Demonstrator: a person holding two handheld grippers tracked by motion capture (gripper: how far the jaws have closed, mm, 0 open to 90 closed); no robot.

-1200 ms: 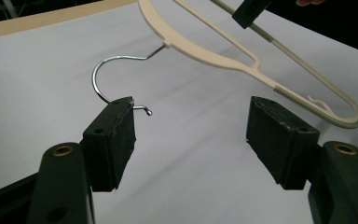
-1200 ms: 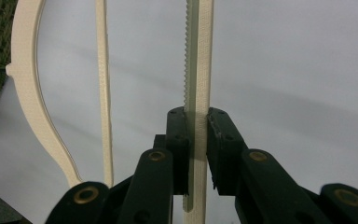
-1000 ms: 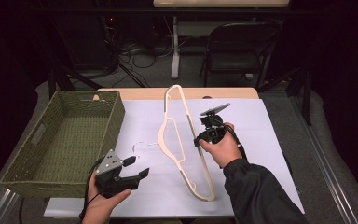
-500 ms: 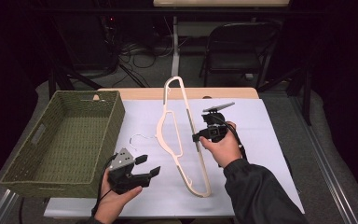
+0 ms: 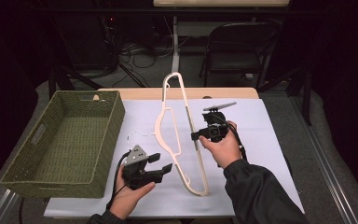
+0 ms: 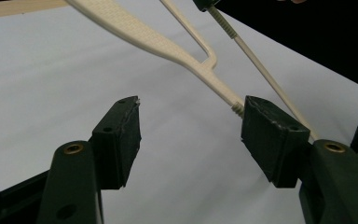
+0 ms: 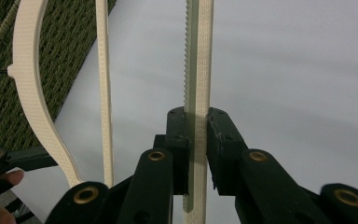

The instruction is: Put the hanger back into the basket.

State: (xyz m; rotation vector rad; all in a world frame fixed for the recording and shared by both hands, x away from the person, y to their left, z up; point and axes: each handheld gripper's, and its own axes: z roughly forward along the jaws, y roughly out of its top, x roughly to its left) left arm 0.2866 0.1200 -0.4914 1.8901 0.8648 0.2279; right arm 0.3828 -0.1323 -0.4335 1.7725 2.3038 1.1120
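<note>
Right gripper (image 7: pixel 196 122) clamped hanger (image 5: pixel 170 119) bar; left gripper (image 6: pixel 191 133) empty, jaws just narrowing. Hanger probably could pivot if left misses the lower end.

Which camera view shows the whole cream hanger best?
The high view: the hanger shows complete, from hook to lower end. The right gripper view shows its ridged bar clamped between the jaws; the left gripper view shows its lower arm.

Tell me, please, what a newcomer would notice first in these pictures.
A cream plastic clothes hanger lies over the white sheet, with the right gripper clamped on its straight bar. The left gripper, with open jaws that have just been closing, approaches its lower end. A green woven basket stands at the left.
</note>
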